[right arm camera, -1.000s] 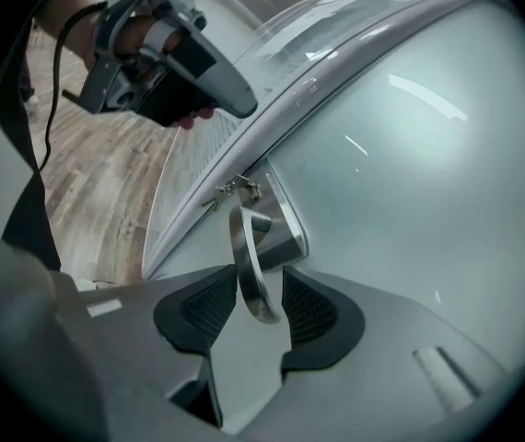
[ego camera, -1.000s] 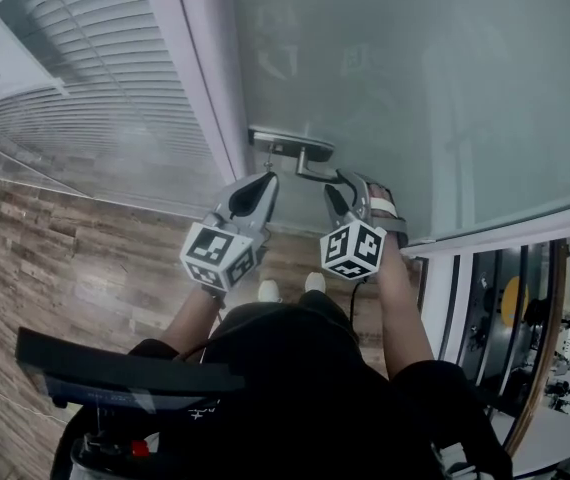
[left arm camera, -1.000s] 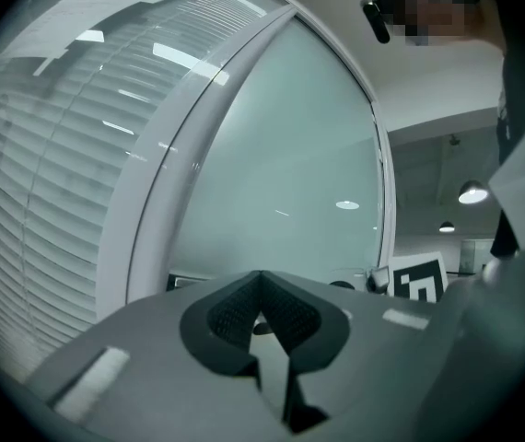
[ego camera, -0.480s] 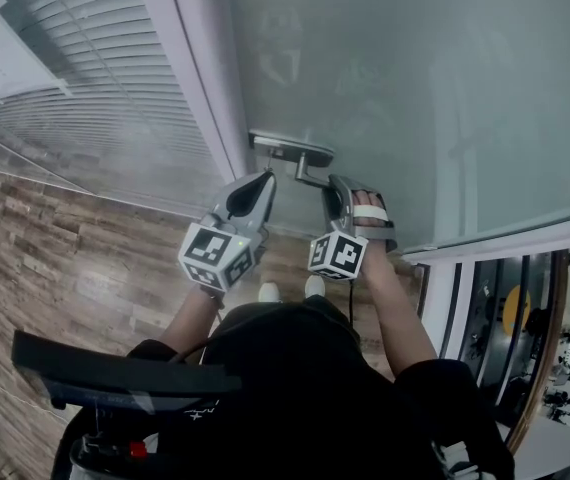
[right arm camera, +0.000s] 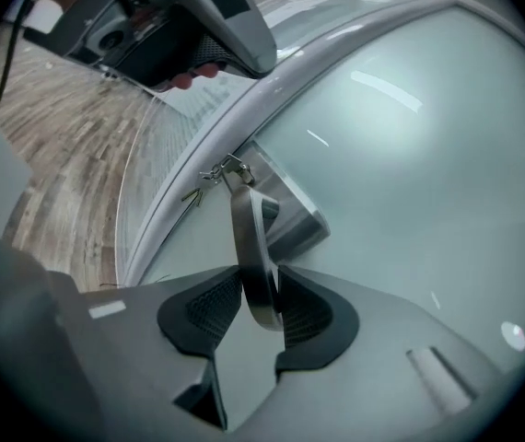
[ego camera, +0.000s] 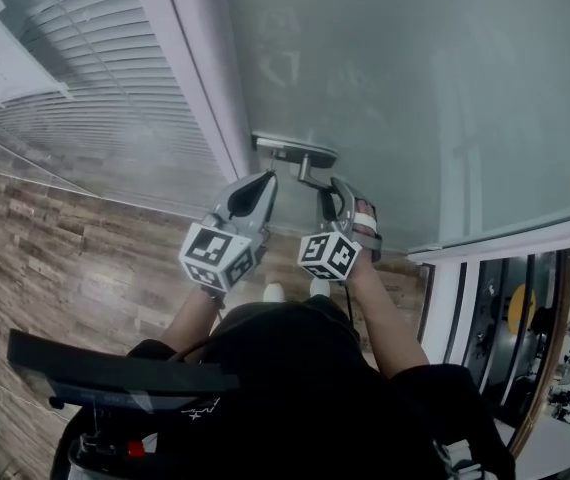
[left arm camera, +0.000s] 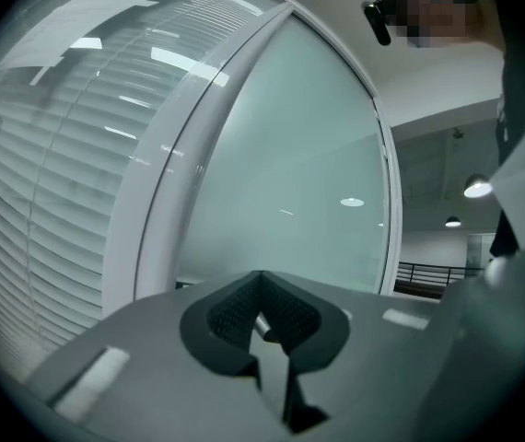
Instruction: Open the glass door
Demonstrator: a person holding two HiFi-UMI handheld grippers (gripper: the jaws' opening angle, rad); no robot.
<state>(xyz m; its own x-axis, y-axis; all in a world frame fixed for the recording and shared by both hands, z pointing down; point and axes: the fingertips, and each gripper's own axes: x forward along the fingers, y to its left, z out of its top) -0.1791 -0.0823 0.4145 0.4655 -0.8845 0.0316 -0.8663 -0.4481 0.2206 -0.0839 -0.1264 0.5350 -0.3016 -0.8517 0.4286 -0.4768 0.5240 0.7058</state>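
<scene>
Now right tongs [right arm camera: 261,288] clasp door handle [right arm camera: 249,238], jaws just eased wider; left tongs [left arm camera: 262,284] closed.

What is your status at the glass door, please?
Left tongs shut, empty. Right tongs, just opened slightly, grip silver metal lever handle. Frosted glass door closed. Nothing obstructing.

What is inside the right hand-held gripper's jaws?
The metal lever handle, clamped between the pads; the jaws have just eased open slightly. The pads hide the handle's sides where they press.
</scene>
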